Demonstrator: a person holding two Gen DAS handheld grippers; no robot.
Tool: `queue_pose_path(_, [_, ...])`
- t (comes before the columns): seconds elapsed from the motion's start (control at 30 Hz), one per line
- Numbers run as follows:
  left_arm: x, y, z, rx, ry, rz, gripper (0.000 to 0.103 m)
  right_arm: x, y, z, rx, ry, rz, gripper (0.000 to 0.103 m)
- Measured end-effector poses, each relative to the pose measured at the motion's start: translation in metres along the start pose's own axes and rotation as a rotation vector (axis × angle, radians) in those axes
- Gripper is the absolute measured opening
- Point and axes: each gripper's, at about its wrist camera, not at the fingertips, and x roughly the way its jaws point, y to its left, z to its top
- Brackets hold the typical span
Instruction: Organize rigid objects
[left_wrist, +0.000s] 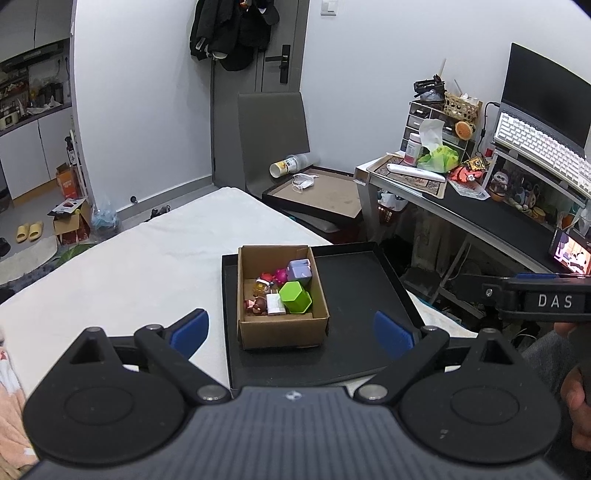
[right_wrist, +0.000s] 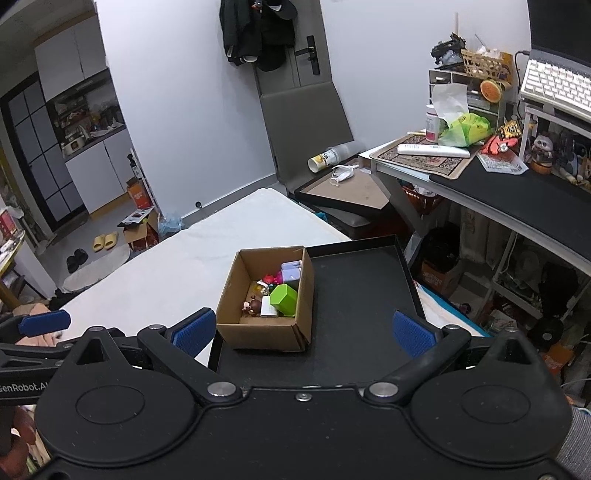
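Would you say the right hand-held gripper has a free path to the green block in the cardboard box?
Probably yes: the right hand-held gripper is open, the cardboard box is open-topped, and the green block lies on top, nothing over it.

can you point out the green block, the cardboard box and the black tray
green block (left_wrist: 293, 295), left wrist view, on its hexagonal top face
cardboard box (left_wrist: 283, 334), left wrist view, on its near outer wall
black tray (right_wrist: 354, 295), right wrist view, on the bare floor right of the box
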Motion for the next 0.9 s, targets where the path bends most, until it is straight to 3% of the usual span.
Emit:
queue_pose_path(0.57, [-0.0065, 0.0034, -0.0053, 0.002, 0.0, 0.003, 0.096, -0.0044, 0.0023, -0.0052, -0.017, -0.002, 0.003, 0.103])
queue_pose_path(0.9, [-0.0027, 0.0061, -0.0084, -0.006, 0.013, 0.006, 0.096, 0.0028, 0.0008, -0.0096, -0.02, -0.014, -0.04, 0.103])
